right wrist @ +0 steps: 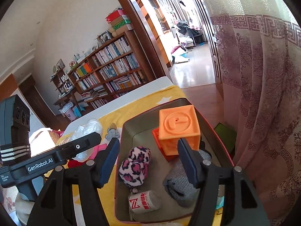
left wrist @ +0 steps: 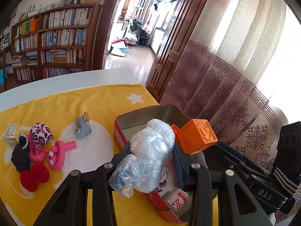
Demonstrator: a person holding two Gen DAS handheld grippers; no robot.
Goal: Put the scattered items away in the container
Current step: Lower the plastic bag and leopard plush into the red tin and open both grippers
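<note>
My left gripper [left wrist: 150, 158] is shut on a crumpled clear plastic bag [left wrist: 150, 150], held over the near end of a red tin [left wrist: 120, 133] with a grey inside. In the right wrist view my right gripper [right wrist: 148, 162] stands open above the tin [right wrist: 143, 133], nothing pressed between its fingers. Inside the tin are an orange cube [right wrist: 178, 130], a leopard-print plush [right wrist: 135, 165], a grey knit piece [right wrist: 176, 184] and a white roll with red print [right wrist: 144, 201]. The orange cube [left wrist: 197, 137] also shows from the left wrist.
On the yellow towel [left wrist: 94, 98] left of the tin lie a grey sock bundle [left wrist: 83, 126], a pink snake toy [left wrist: 56, 154], a leopard pom [left wrist: 40, 133], a black knit piece [left wrist: 20, 156], a red bow [left wrist: 33, 177] and a small box [left wrist: 12, 133]. A patterned curtain [left wrist: 235, 113] hangs close on the right.
</note>
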